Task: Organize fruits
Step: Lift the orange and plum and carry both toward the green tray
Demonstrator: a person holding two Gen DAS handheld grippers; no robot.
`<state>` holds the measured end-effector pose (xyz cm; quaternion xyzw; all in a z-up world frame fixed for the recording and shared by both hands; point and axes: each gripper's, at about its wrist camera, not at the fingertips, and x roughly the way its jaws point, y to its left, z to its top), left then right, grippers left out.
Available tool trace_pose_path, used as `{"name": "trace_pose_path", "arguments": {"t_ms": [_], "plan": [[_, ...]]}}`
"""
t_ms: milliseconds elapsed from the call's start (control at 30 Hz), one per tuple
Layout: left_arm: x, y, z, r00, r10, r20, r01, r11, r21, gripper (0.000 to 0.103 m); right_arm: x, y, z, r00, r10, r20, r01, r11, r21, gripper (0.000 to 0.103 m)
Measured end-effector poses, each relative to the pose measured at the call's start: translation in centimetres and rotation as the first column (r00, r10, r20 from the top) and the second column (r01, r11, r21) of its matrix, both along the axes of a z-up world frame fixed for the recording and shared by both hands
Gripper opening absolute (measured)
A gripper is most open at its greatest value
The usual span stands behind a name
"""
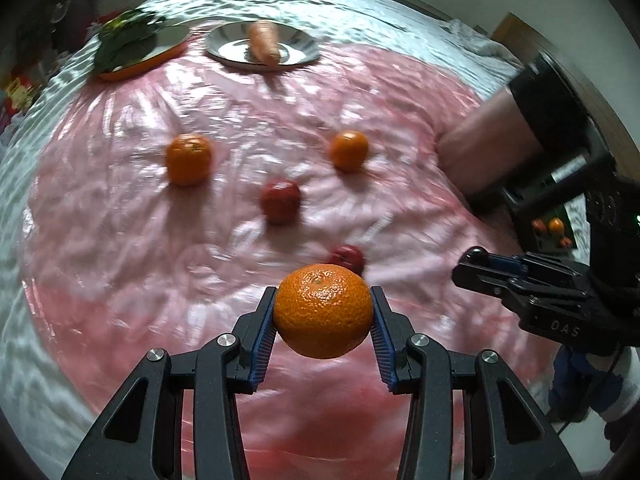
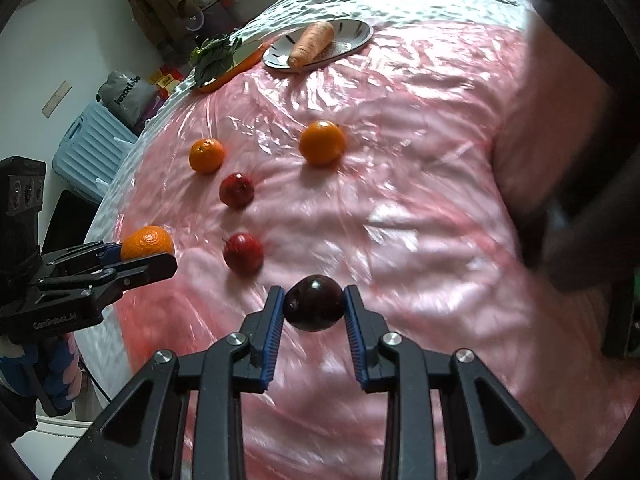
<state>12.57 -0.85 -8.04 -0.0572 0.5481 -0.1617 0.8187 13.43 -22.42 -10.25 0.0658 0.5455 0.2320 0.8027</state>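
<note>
**Both grippers loaded above the pink sheet**

The tangerine (image 1: 323,311) sits clamped in the left gripper (image 1: 323,314) at 6 o'clock; the dark plum (image 2: 314,303) is pinched likewise in the right gripper (image 2: 314,306); both are lifted clear, probably for sorting by kind; 2 oranges and 2 red fruits lie toward 12; motion blur smears the far plates' contents.
</note>
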Motion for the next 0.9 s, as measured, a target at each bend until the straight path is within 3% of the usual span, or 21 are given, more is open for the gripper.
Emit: {"name": "trace_pose_path", "arguments": {"t_ms": [400,600,900], "plan": [[-3.0,-8.8,0.8,0.981,-0.192,-0.014,0.192,0.981,-0.021,0.038,-2.8,-7.8,0.3,0.993,-0.121,-0.012,0.12,0.992,-0.032,0.05],[-4.0,-14.5,1.3,0.951,-0.309,-0.016,0.308,0.95,-0.04,0.038,-4.1,-13.4,0.4,0.977,-0.215,-0.012,0.214,0.975,-0.062,0.05],[-3.7,-22.7,1.9,0.909,-0.415,-0.018,0.412,0.907,-0.09,0.038,-4.9,-22.6,1.8,0.93,-0.365,0.029,0.366,0.925,-0.102,0.05]]}}
